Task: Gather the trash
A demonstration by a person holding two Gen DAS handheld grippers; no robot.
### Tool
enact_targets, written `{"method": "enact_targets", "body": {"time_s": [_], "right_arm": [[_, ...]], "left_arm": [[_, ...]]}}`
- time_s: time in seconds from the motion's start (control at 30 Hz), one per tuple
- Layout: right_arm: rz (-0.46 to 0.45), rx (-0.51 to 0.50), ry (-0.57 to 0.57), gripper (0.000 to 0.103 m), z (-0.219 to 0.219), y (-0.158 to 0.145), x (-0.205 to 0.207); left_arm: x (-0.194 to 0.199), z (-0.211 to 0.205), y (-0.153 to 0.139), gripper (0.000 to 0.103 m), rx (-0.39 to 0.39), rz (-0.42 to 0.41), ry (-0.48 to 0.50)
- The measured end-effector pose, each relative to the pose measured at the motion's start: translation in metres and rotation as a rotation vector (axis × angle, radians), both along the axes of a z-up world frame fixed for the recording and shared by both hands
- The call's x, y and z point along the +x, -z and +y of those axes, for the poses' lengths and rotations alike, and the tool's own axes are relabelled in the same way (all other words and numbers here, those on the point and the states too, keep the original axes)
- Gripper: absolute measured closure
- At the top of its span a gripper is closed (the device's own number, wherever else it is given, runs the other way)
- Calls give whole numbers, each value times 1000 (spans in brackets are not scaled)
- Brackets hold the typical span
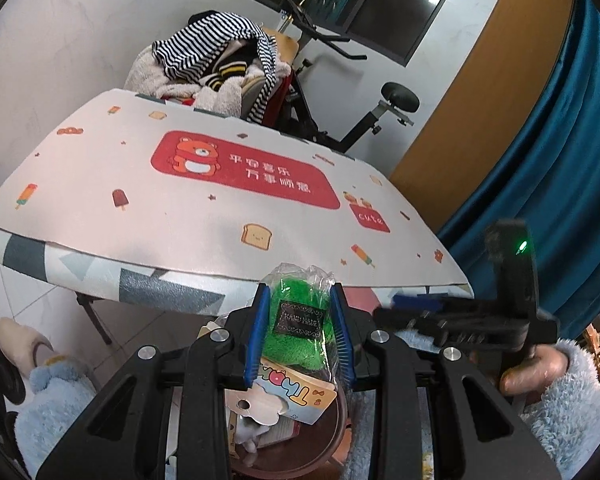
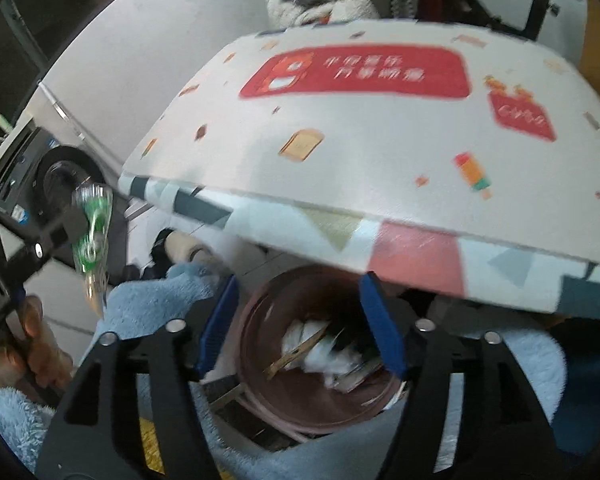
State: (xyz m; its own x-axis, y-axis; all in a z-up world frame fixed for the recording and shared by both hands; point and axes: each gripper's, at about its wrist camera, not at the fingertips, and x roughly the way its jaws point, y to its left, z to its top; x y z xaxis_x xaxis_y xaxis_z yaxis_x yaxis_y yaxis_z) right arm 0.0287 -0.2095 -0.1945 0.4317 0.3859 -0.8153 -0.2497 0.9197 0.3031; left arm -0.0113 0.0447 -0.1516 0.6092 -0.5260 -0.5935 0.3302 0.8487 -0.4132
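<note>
A: Left gripper (image 1: 302,334) status?

B: Clamped on a clear plastic packet (image 1: 300,320) with green fuzzy stuff and a dark label inside. Blue pads (image 1: 258,332) press both sides. A printed card header hangs off the packet's lower end.

A: Where's the packet relative to the bin?

B: In the left wrist view the brown round bin (image 1: 332,436) sits at 6 o'clock from the packet, below it. Packet is above the bin, not in it. Table edge (image 1: 172,292) is at 12 o'clock behind the packet.

A: Right gripper (image 2: 300,324)?

B: Jaws wide, nothing between the pads. Only one moment shown. The bin (image 2: 260,312) is straight below the gap; white crumpled paper (image 2: 320,348) and a wooden stick-like piece lie inside.

A: Can the right camera see the left one?

B: Yes, at 9 o'clock: the packet (image 2: 92,232) in the left gripper's black fingers, blurred. A hand (image 2: 28,340) with a fluffy light-blue sleeve holds that handle at 8 o'clock.

A: Surroundings?

B: Table mat (image 1: 204,208) with a red bear panel, toast and ice-lolly prints. Exercise bike (image 1: 340,112) and a pile of striped clothes (image 1: 212,52) at 12 o'clock beyond the table. Teal curtain (image 1: 540,160) at 3 o'clock. Washing machine (image 2: 60,176) at 9 o'clock in the right view.
</note>
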Motion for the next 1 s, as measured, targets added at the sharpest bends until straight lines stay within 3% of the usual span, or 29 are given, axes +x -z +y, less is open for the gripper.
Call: {"method": "enact_targets", "body": {"time_s": [0.07,0.27,0.47,0.53,0.6,0.7,0.87,1.0], "right_arm": [[-48,-24,29,24,-6,-10,0],[-159,-34,100,8,-28,-37,7],[-197,-67,131,6,-42,-53,19],[-199,-85,139,6,-44,-55,21],[-199,-74,154,6,-48,-59,21],[-207,-77,156,6,-52,-61,20],[-231,-115,166,6,-49,-68,17],[-266,-115,173,6,-51,-80,15]], "left_arm": [[0,-5,3,72,25,1,15],[3,-24,13,72,73,15,69],[8,-40,23,70,125,32,109],[10,-45,26,64,136,41,116],[11,-49,24,42,153,28,113],[11,-53,20,26,180,0,104],[11,-53,9,13,236,-44,61],[14,-53,-10,10,319,-112,12]]}}
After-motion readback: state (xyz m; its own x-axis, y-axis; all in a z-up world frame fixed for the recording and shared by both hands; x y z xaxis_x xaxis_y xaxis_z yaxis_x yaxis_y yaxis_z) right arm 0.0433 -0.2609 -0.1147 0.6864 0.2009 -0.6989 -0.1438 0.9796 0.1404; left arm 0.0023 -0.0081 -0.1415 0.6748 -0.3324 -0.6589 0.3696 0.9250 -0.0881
